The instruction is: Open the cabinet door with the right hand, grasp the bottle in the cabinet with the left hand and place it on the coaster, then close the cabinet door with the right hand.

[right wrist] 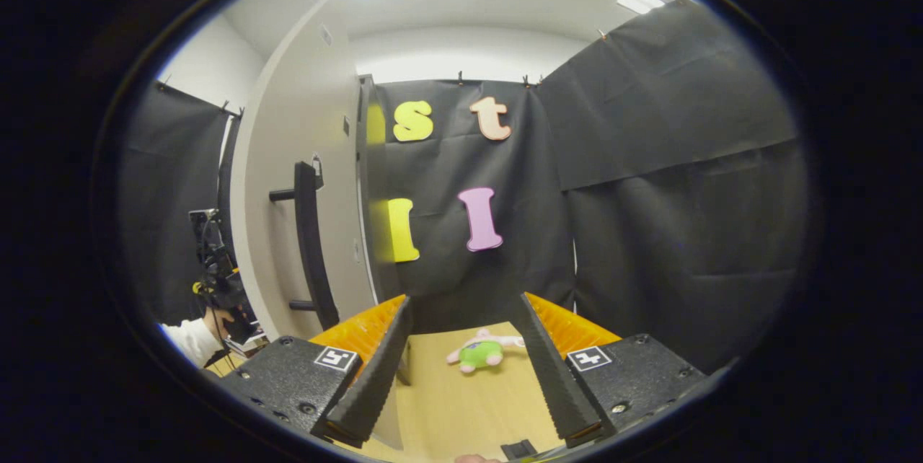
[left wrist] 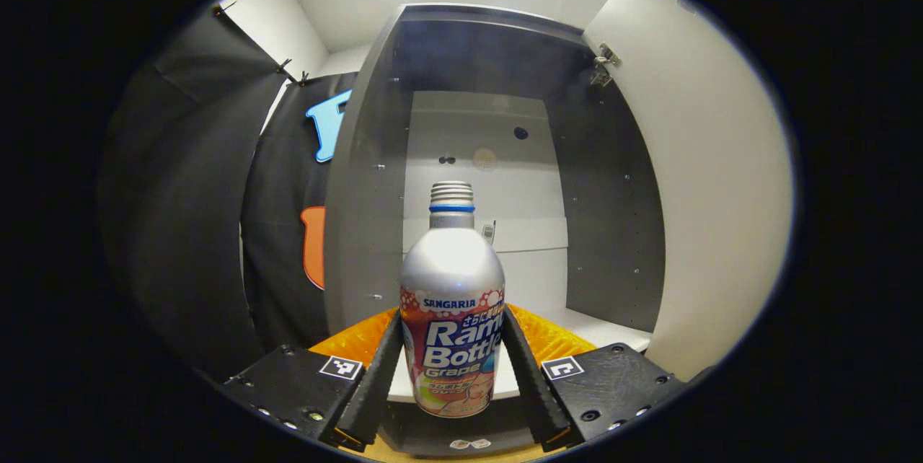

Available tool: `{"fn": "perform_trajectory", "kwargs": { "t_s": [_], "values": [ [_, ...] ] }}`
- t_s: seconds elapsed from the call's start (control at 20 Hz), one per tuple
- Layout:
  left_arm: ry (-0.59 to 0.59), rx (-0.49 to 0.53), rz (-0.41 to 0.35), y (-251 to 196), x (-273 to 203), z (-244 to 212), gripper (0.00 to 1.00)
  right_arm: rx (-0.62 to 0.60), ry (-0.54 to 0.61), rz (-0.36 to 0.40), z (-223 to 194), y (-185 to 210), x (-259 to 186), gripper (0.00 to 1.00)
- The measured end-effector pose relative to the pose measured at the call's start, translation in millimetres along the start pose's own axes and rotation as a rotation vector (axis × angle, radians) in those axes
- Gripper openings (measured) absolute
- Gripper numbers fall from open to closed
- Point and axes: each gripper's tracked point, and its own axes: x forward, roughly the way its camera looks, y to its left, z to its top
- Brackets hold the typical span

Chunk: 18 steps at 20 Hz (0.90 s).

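Note:
A silver bottle (left wrist: 452, 290) with a colourful label and a blue neck ring stands upright between the fingers of my left gripper (left wrist: 452, 313). Both fingers press on its sides. The bottle's base is at the front edge of the open cabinet (left wrist: 497, 160), whose dark side walls and white back panel rise behind it. The cabinet door (left wrist: 714, 182) is swung open to the right. In the right gripper view the same door (right wrist: 288, 182) stands edge-on at the left with its black bar handle (right wrist: 311, 247). My right gripper (right wrist: 465, 301) is open and holds nothing, to the right of the handle.
A small green and pink plush toy (right wrist: 479, 353) lies on the wooden table (right wrist: 461, 405) beyond the right gripper's fingers. A person's white sleeve (right wrist: 189, 340) and dark gear show at the lower left of the right gripper view. Black cloth walls close off the booth.

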Motion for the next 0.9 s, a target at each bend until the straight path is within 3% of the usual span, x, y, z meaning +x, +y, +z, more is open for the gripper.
{"fn": "perform_trajectory", "kwargs": {
  "t_s": [0.15,0.6,0.9],
  "values": [
    [0.023,-0.007,0.005,9,-40,-17,0.75,-0.008,-0.005,0.013,2,7,-2,0.91],
    [0.118,0.022,0.078,41,-150,-126,0.75,0.011,-0.037,0.024,12,23,-6,0.91],
    [0.257,0.046,0.111,56,-207,-212,0.75,-0.005,-0.037,-0.007,18,25,-13,0.91]
  ]
}}
